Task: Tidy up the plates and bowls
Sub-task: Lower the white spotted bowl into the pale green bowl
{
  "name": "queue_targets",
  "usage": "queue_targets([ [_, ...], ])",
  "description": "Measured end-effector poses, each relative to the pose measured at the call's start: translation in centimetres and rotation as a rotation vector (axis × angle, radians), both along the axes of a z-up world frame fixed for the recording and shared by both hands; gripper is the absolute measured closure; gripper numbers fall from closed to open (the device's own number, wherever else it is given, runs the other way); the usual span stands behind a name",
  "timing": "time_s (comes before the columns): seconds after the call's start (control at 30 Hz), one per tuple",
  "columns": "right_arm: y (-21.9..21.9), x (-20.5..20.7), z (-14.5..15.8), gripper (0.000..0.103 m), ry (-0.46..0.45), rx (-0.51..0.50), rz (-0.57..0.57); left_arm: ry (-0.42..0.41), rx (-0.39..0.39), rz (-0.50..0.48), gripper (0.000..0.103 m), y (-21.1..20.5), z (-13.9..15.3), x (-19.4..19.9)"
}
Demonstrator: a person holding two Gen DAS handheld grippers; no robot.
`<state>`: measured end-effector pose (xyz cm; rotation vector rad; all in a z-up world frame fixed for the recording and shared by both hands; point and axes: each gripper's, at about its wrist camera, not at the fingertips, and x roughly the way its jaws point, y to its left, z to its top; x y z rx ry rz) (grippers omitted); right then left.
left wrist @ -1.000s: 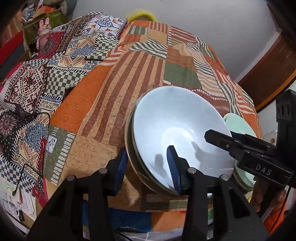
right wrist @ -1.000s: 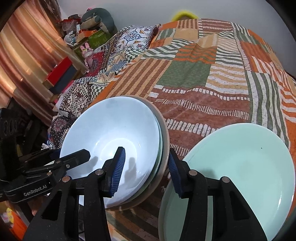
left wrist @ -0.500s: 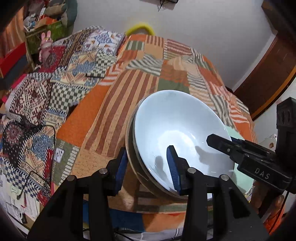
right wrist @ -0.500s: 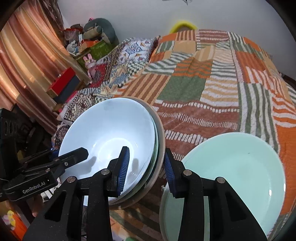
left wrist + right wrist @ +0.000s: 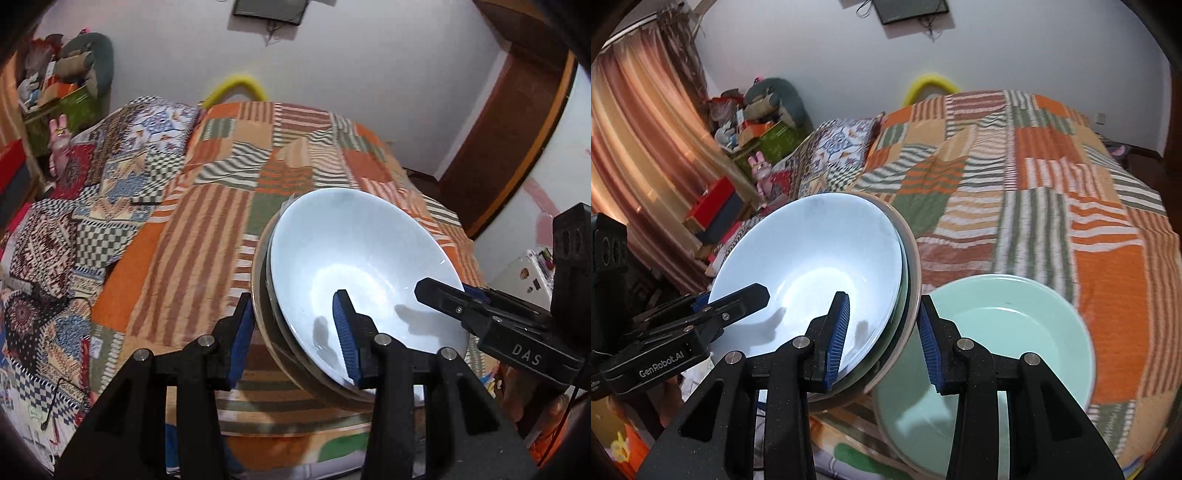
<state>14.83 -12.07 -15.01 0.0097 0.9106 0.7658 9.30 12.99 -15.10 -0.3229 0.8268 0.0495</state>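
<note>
A stack of nested bowls (image 5: pixel 354 273) is held tilted in the air above the near edge of the bed, a smooth, glossy white bowl (image 5: pixel 812 273) on top, round and shallow, with a thin greenish rim and a wider beige one showing beneath it. The left gripper (image 5: pixel 293 332) straddles the stack's left rim: one blue ribbed pad lies against the beige outer wall, the other inside the white bowl, so the fingers are closed onto the stack's thickness. The right gripper (image 5: pixel 882 336) does the same at the opposite rim, one pad inside the white bowl, the other just outside the beige edge, clamped on it.

Just beside the stack, toward the bed's right near corner, a pale mint-green plate (image 5: pixel 1008 332) with a raised rim lies flat on the bedspread (image 5: pixel 1052 192), a coarse woven patchwork of orange, green and cream stripes.

The right gripper's black body reads "DAS" in the left wrist view; the left one's reads "GenRobot.AI" in the right wrist view.

Along the bed's left edge lies a geometric-patterned quilt (image 5: pixel 110 206). A yellow curved tube (image 5: pixel 236 86) stands at the far edge, and a striped curtain (image 5: pixel 639 140) hangs behind.
</note>
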Motion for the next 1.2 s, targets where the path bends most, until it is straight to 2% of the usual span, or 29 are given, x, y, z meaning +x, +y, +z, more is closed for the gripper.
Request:
queue_targets([
  [0.3, -4.8, -0.1, 0.8, 0.069, -0.018, 0.002, -0.09, 0.014, 0.007, -0.097, 0.06, -4.4, 0.0, 1.4],
  [0.63, -8.6, 0.0, 0.1, 0.069, -0.005, -0.003, -0.163, 0.06, 0.02, -0.164, 0.06, -8.0, -1.2, 3.0],
  [0.9, -10.3, 0.3, -1.4, 0.069, 0.036, -0.007, -0.198, 0.109, 0.024, -0.199, 0.06, -9.9, -2.7, 4.4],
  [1.2, -10.7, 0.5, -3.2, 0.069, 0.085, -0.016, -0.21, 0.154, 0.022, -0.207, 0.06, -9.9, -4.4, 4.9],
])
